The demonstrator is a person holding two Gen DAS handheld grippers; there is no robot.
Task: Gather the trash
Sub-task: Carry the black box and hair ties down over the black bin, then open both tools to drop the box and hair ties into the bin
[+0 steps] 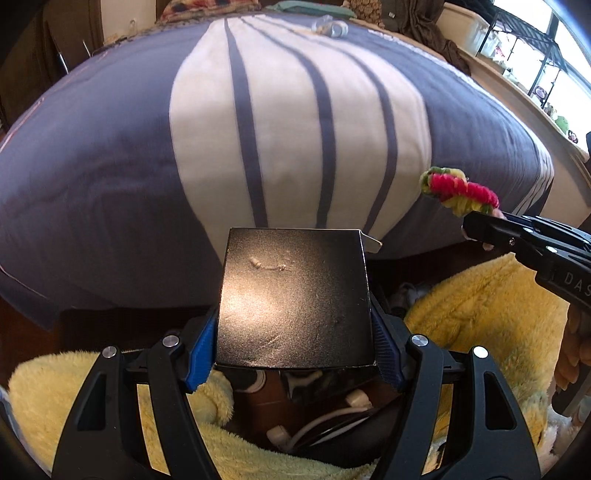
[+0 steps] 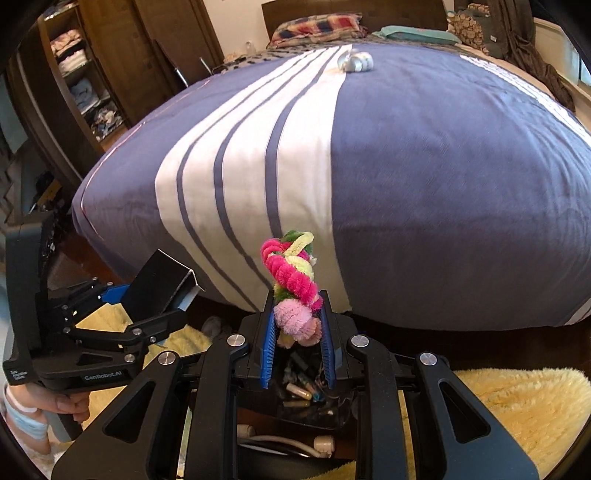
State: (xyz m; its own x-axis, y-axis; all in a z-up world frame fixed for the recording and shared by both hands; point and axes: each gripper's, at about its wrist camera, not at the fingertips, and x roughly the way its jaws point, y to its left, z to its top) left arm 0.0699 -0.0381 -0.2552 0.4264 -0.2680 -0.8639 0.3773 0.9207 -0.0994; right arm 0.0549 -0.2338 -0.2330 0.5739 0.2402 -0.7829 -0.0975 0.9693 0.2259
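My left gripper (image 1: 293, 347) is shut on a black cardboard box (image 1: 295, 299), held over the floor just before the bed's foot; it also shows in the right wrist view (image 2: 159, 286). My right gripper (image 2: 297, 332) is shut on a twisted bundle of pink, yellow and green pipe cleaners (image 2: 295, 277), seen in the left wrist view (image 1: 460, 190) at the right. A crumpled pale wrapper (image 2: 356, 61) lies far up on the bed (image 2: 443, 184); it shows small in the left wrist view (image 1: 332, 27).
A black bin with small litter (image 2: 306, 395) and a white cable (image 2: 284, 441) lies below the grippers. A yellow fluffy rug (image 2: 517, 406) covers the floor. A wooden wardrobe with shelves (image 2: 81, 74) stands at the left. Pillows (image 2: 317, 26) lie at the bed's head.
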